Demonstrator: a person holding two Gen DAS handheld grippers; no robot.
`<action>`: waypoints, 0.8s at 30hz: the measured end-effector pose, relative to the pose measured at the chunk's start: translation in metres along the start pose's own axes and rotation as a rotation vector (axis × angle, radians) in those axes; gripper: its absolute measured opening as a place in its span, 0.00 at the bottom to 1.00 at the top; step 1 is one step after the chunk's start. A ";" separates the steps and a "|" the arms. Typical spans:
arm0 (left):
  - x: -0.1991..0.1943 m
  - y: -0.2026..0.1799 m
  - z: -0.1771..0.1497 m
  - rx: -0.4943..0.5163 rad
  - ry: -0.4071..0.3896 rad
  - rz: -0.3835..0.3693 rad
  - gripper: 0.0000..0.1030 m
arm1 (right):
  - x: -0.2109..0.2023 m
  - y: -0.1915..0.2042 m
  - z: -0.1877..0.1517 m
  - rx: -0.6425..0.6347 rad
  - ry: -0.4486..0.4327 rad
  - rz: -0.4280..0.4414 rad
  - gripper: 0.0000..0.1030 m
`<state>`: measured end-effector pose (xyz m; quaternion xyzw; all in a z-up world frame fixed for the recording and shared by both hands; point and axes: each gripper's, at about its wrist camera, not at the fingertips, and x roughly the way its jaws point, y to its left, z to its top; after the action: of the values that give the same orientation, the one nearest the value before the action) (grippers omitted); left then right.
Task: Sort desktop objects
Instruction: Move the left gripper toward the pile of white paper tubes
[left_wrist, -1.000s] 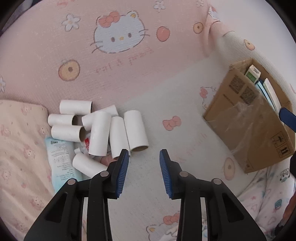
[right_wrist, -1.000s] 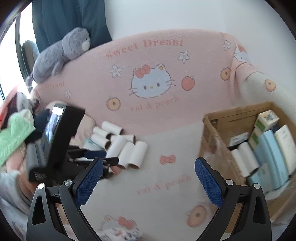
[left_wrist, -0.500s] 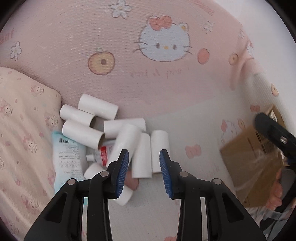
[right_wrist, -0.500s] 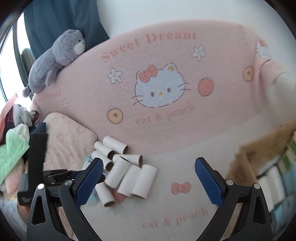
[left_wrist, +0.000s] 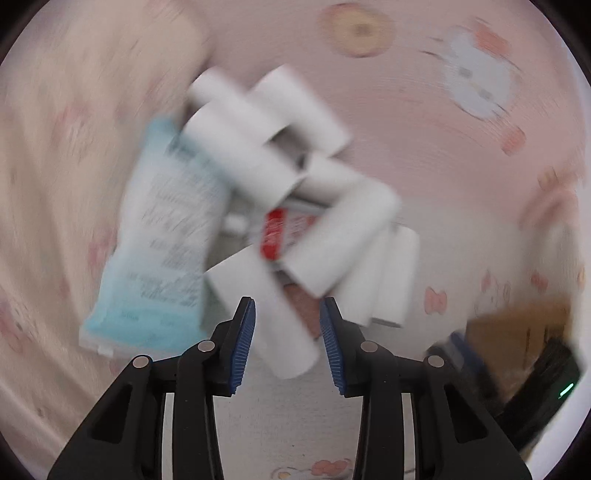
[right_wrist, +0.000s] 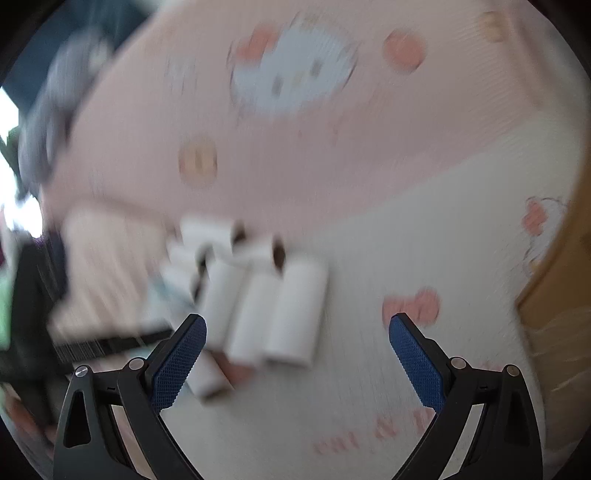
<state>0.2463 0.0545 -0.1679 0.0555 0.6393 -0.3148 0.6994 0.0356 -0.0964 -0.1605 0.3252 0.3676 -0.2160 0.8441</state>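
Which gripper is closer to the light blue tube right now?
Left. The left gripper hovers open just right of the light blue tube. The right gripper is open farther off, across the white rolls.

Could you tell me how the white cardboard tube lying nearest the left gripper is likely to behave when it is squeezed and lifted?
The cardboard tube looks hollow and thin-walled, so it is probably very light and may crush if the left gripper squeezes hard. Being round and lying on its side, it could roll if nudged. It touches neighbouring tubes, which may shift too.

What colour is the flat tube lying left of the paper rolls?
Light blue with dark print, clearest in the left wrist view: the tube beside the white rolls.
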 end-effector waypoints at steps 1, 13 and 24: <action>0.004 0.010 0.003 -0.050 0.024 -0.024 0.39 | 0.010 0.001 -0.006 -0.003 0.042 -0.003 0.96; 0.004 0.013 0.032 0.037 0.029 0.049 0.48 | 0.034 0.026 -0.030 -0.007 0.143 0.046 0.89; -0.008 -0.017 0.021 0.235 -0.065 0.165 0.48 | 0.052 0.061 -0.055 -0.156 0.245 0.108 0.89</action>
<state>0.2555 0.0340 -0.1509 0.1790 0.5683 -0.3304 0.7320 0.0791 -0.0212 -0.2048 0.3022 0.4654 -0.0997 0.8259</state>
